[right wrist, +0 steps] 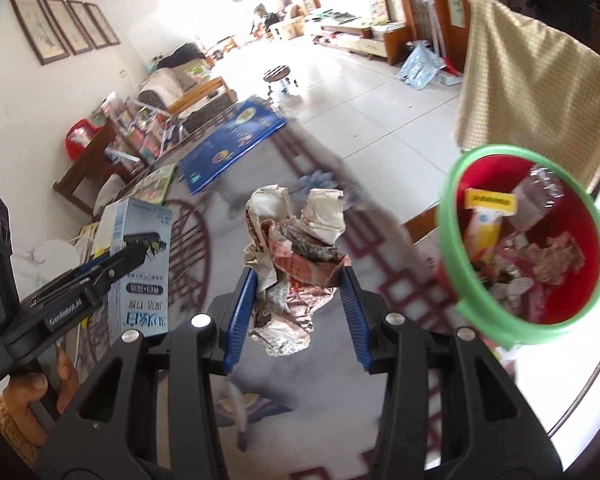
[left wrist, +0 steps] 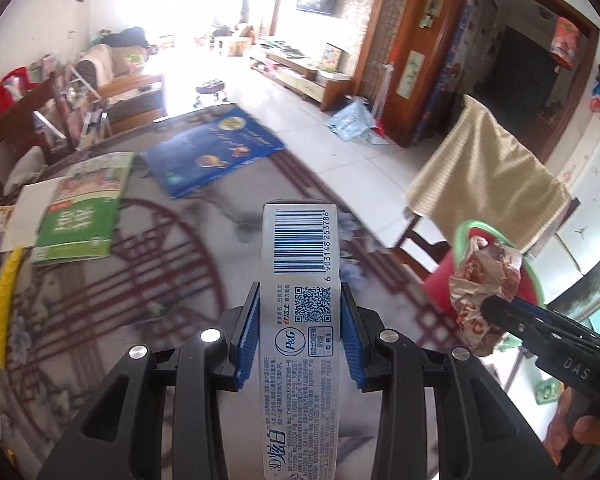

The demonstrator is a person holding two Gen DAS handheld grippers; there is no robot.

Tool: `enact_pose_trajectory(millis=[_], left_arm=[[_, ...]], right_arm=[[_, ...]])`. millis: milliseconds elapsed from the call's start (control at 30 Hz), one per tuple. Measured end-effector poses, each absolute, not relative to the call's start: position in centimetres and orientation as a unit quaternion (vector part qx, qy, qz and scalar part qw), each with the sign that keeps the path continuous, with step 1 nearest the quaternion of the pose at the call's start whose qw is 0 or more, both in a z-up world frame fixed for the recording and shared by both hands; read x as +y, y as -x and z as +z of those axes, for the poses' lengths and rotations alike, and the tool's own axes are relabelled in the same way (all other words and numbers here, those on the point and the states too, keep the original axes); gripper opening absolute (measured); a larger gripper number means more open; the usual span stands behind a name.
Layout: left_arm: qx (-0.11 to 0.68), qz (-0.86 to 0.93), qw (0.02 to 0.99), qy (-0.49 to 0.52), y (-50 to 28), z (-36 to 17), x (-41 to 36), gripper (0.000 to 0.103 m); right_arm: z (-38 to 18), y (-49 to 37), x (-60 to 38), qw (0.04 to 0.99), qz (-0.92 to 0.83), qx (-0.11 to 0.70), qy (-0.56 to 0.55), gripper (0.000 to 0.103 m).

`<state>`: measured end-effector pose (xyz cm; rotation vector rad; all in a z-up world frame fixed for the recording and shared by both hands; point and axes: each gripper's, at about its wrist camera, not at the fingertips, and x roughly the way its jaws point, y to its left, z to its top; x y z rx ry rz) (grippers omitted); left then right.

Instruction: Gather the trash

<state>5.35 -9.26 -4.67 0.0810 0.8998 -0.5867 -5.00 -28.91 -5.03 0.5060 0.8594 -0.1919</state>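
Observation:
My left gripper is shut on a long silver toothpaste box with a blue barcode, held above the patterned table; the same box shows at the left of the right wrist view. A crumpled newspaper ball sits clamped between the blue pads of my right gripper, and appears too at the right of the left wrist view as a newspaper ball. A red bin with a green rim stands to the right, holding a clear bottle, a yellow pack and other scraps.
A green booklet and a blue box lie on the table. A chair draped with a beige cloth stands beside the bin. Another wooden chair is at the far left. Tiled floor lies beyond.

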Motion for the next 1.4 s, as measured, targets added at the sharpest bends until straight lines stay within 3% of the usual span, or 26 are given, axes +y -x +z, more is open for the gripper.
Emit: enact_pose_trajectory(millis=[433,467,500,567,700,800,867,1033,1267,1400], left_arm=[[0.430,-0.454,0.779,-0.042,-0.7,-3.3,-29.3,0.035],[0.428,-0.459,0.778,-0.042,-0.5,-3.3,-30.1,0.039],[0.424,-0.462,0.778,-0.044,-0.2,-3.3,-31.1,0.057],[0.407,-0.462,0.787,-0.039,0.3,-3.0,-32.1,0.079],[0.384,-0.451,0.806,-0.019,0.5,-2.3,-31.8,0.093],[0.370,-0.433,0.822,-0.003,0.2,-1.5,-30.6,0.094],[0.358,-0.413,0.837,0.010,0.1,-0.8,-29.4,0.094],[0.327,-0.363,0.872,0.031,0.1,0.8,-26.2,0.095],[0.258,-0.297,0.918,0.056,0.7,2.9,-21.7,0.095],[0.222,-0.262,0.938,0.049,1.5,4.0,-19.0,0.095]], right_arm=[[-6.2,12.8,-43.8,0.844,-0.240,0.409,-0.253,0.044],[-6.5,13.0,-44.4,0.842,-0.243,0.411,-0.251,0.046],[-6.8,13.2,-45.0,0.839,-0.247,0.415,-0.250,0.048],[-7.6,13.4,-45.8,0.834,-0.250,0.423,-0.252,0.061],[-8.2,13.6,-47.0,0.831,-0.252,0.420,-0.262,0.076],[-7.1,13.6,-47.2,0.846,-0.246,0.398,-0.256,0.086],[-5.7,13.4,-46.8,0.860,-0.241,0.379,-0.242,0.099],[-1.7,12.6,-44.7,0.901,-0.227,0.318,-0.186,0.099],[2.8,13.8,-40.9,0.948,-0.262,0.150,-0.106,0.099],[3.5,13.1,-38.7,0.956,-0.251,0.136,-0.065,0.099]])
